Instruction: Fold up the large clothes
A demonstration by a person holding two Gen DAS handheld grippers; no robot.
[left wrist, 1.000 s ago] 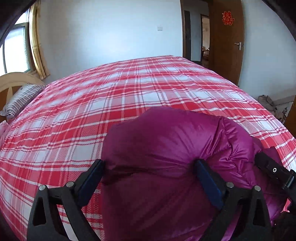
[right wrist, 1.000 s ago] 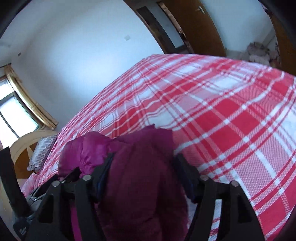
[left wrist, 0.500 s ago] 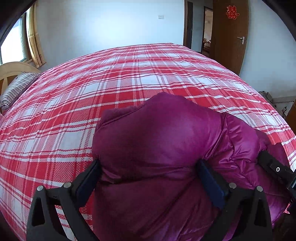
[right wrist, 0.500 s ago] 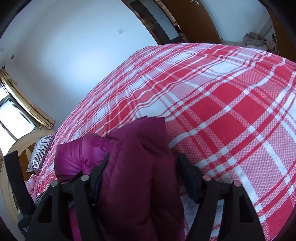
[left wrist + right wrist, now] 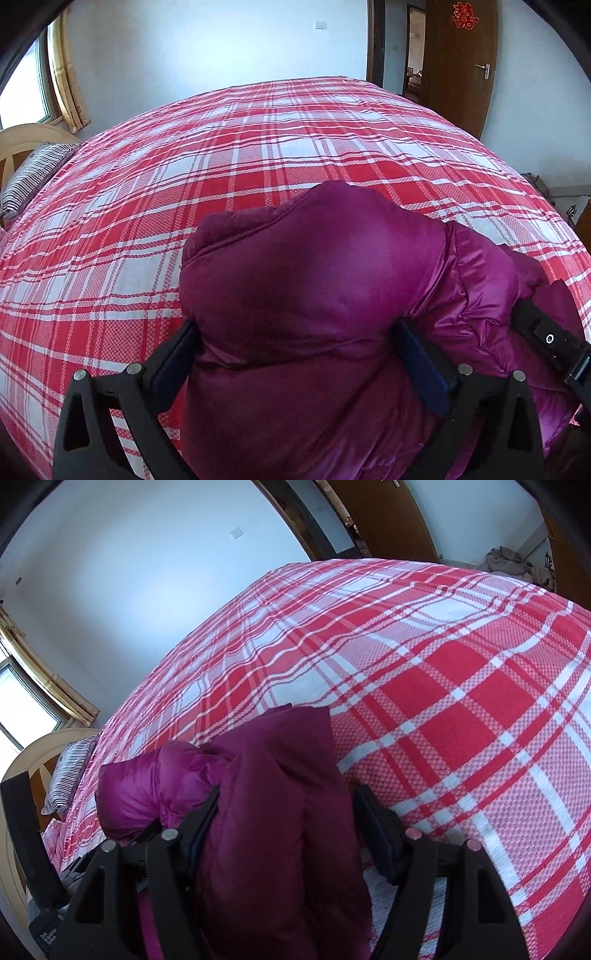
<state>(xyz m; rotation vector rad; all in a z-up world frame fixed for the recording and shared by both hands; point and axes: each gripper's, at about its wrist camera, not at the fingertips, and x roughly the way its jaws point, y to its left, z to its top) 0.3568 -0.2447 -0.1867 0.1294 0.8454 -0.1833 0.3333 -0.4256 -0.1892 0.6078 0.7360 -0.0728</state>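
Note:
A puffy magenta down jacket (image 5: 314, 295) is bunched up over the near edge of a bed with a red and white plaid cover (image 5: 258, 147). My left gripper (image 5: 295, 354) is shut on a thick fold of the jacket, which fills the gap between the fingers. My right gripper (image 5: 288, 827) is shut on another fold of the jacket (image 5: 273, 812), held above the bed cover (image 5: 424, 664). The right gripper's body shows at the right edge of the left wrist view (image 5: 550, 339). The jacket's lower part is hidden below the fingers.
A striped pillow (image 5: 33, 173) lies by the wooden headboard (image 5: 22, 140) on the left. A window with curtains (image 5: 66, 81) is behind it. A brown door (image 5: 461, 55) stands past the far bed corner. Clothes lie on the floor (image 5: 509, 563) beside the bed.
Both grippers have moved forward over the bed, carrying the jacket's folds with them. The jacket covers more of the plaid cover. Both grips stay unchanged.

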